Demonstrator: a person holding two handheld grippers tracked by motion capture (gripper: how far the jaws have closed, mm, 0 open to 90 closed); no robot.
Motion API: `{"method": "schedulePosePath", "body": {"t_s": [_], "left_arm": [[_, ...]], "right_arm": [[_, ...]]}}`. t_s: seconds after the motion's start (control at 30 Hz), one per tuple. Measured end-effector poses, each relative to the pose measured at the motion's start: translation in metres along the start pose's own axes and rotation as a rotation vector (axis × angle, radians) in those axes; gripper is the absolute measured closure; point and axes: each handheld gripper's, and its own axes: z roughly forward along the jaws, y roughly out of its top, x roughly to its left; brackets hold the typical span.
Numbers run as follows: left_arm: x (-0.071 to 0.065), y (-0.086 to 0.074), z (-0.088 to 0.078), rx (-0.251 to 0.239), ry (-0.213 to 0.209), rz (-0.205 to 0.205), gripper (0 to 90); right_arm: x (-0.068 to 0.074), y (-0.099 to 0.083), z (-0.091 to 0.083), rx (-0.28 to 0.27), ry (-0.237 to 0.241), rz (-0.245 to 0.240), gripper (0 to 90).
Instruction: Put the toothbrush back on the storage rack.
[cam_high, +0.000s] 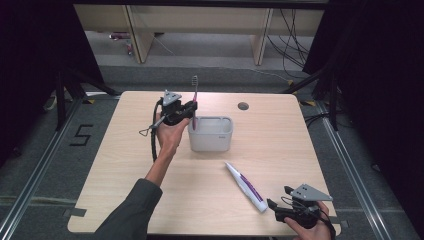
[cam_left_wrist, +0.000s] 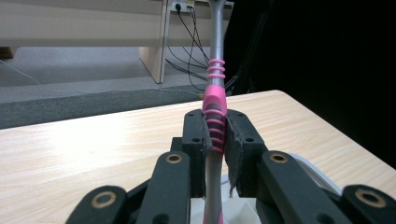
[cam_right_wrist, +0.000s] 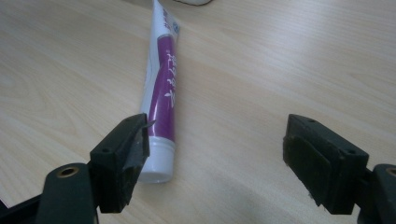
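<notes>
A pink and grey toothbrush (cam_high: 194, 100) stands upright, bristles up, its lower end inside the white cup-like bin (cam_high: 210, 133). My left gripper (cam_high: 192, 109) is shut on its ribbed pink handle (cam_left_wrist: 215, 122), just left of the bin's rim. The bin's white rim (cam_left_wrist: 308, 168) shows below the jaws. A white and purple toothpaste tube (cam_high: 245, 186) lies flat on the table in front of the bin. My right gripper (cam_high: 278, 197) rests open at the front right, with the tube's cap end (cam_right_wrist: 156, 165) beside its left pad and nothing between the pads.
The wooden table (cam_high: 125, 160) has a round cable hole (cam_high: 243, 106) at the back. A black cable (cam_high: 153, 142) trails from the left gripper along the forearm. Beyond the table stand bench legs and floor cables (cam_high: 290, 35).
</notes>
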Motion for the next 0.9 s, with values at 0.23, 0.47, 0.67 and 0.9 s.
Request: {"method": "schedulePosePath", "body": {"t_s": [0.23, 0.47, 0.67, 0.9], "left_arm": [[0.002, -0.009, 0.003, 0.015, 0.011, -0.007, 78.3], [0.002, -0.017, 0.005, 0.039, 0.011, 0.0, 78.3], [0.005, -0.025, 0.008, 0.052, 0.018, -0.009, 78.2], [0.004, -0.025, 0.008, 0.072, 0.028, 0.001, 78.1]], "right_arm": [[0.002, 0.0, -0.001, 0.009, 0.003, 0.02, 23.4], [0.001, 0.0, 0.0, 0.009, 0.006, 0.001, 23.5], [-0.001, 0.0, 0.0, 0.0, 0.0, -0.026, 23.6], [-0.001, 0.0, 0.0, -0.002, 0.002, -0.031, 23.7]]}}
